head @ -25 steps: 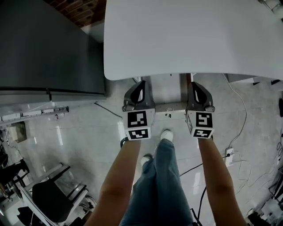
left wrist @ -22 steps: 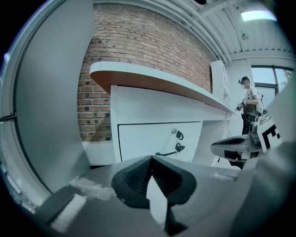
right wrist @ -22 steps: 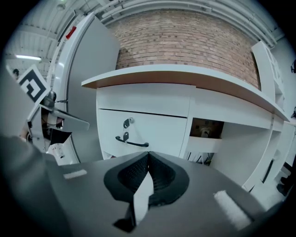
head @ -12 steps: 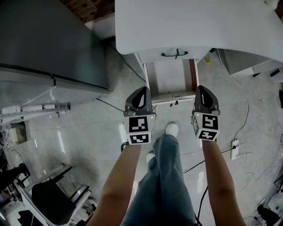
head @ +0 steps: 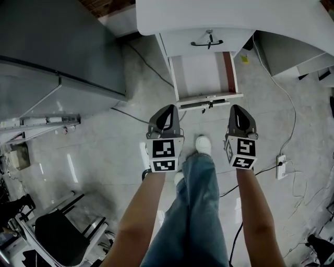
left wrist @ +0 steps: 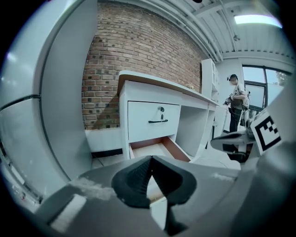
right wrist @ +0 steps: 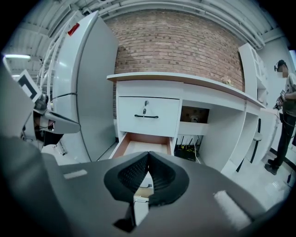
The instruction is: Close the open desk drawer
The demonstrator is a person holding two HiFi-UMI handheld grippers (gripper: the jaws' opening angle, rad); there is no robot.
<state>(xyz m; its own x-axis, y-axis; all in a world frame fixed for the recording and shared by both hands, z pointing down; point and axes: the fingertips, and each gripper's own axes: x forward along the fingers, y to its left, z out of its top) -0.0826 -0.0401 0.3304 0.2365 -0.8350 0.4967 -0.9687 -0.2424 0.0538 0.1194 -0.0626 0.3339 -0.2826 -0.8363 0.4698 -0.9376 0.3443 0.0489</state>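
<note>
The white desk (head: 224, 15) has its lower drawer (head: 201, 75) pulled out over the floor, empty, with its front panel (head: 209, 99) nearest me. Above it the upper drawer (head: 206, 36) is shut and carries a black handle. My left gripper (head: 169, 108) hangs shut and empty just short of the panel's left end. My right gripper (head: 237, 108) is shut and empty off its right end. In the left gripper view the shut left gripper (left wrist: 151, 159) points at the open drawer (left wrist: 152, 149). The right gripper (right wrist: 149, 155) faces the open drawer (right wrist: 145, 143) too.
A tall grey cabinet (head: 52, 47) stands left of the desk. My legs and a white shoe (head: 202, 144) are between the grippers. Cables and a power strip (head: 282, 172) lie on the floor at right, a black chair (head: 57, 234) at lower left. Another person (left wrist: 237, 106) stands far right.
Both grippers have drawn back from the desk and sunk a little, staying shut. The desk has slid up in the head view, uncovering the open drawer and the upper drawer.
</note>
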